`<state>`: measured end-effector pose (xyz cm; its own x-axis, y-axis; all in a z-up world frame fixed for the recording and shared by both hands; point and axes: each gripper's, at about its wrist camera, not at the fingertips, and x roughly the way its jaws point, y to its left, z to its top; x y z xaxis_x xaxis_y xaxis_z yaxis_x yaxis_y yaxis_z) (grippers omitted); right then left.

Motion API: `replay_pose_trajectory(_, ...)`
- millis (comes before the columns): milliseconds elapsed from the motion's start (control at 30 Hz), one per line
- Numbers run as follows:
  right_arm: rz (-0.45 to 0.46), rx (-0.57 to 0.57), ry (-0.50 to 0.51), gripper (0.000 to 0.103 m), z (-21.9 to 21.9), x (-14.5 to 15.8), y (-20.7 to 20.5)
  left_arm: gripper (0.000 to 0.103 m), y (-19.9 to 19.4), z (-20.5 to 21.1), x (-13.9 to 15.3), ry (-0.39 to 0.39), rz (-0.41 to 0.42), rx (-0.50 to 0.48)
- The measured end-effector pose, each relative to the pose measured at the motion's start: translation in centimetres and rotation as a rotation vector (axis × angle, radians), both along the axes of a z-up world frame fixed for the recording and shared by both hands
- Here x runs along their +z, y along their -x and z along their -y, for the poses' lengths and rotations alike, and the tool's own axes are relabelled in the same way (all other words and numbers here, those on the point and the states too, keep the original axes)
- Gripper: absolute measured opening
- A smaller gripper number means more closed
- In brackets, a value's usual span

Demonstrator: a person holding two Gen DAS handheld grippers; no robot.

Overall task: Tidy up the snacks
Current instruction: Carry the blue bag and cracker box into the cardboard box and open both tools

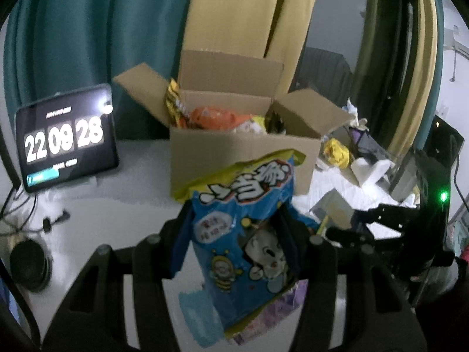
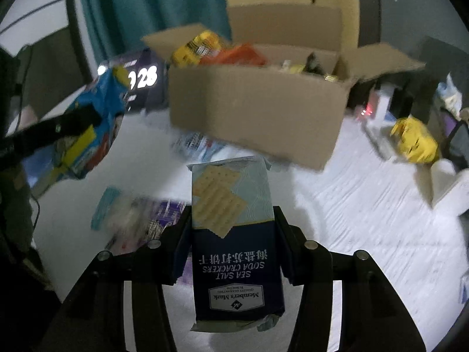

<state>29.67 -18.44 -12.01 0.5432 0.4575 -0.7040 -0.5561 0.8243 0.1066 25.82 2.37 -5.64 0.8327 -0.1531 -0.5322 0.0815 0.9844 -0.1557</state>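
My left gripper (image 1: 234, 220) is shut on a blue and yellow snack bag (image 1: 246, 228) with cartoon print, held above the white table. Behind it stands an open cardboard box (image 1: 243, 158) with orange and yellow snack packs inside. My right gripper (image 2: 231, 226) is shut on a dark blue pack of sea salt soda crackers (image 2: 234, 234), also lifted over the table. In the right wrist view the same box (image 2: 258, 111) lies ahead, and the left gripper with its blue bag (image 2: 96, 123) shows at the left.
A tablet clock (image 1: 66, 139) leans at the back left, with cables and a round black object (image 1: 29, 264) near it. Loose packets (image 2: 140, 220) lie on the table under the grippers. A yellow bag (image 2: 416, 140) and white items (image 2: 448, 184) sit to the box's right.
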Motion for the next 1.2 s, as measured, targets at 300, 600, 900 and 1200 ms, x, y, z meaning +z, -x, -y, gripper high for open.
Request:
replay_pose_trajectory(300,0.110,-0.026,-0.004,0.054,0.3,4.4,-5.1,0.055,-4.9,-0.1,2.4,-0.022,0.058,-0.041)
replay_pose_trajectory(600,0.158,-0.072,-0.050,0.054,0.7,6.9,-10.5,0.055,-10.5,0.9,3.9,-0.045,0.096,-0.078)
replay_pose_trajectory(900,0.195,-0.147,-0.121,0.054,1.5,8.5,-15.5,0.055,-16.9,2.2,4.8,-0.049,0.115,-0.105)
replay_pose_trajectory(1200,0.188,-0.197,-0.179,0.054,1.7,8.6,-18.9,0.059,-22.3,3.1,4.2,0.020,0.049,-0.093)
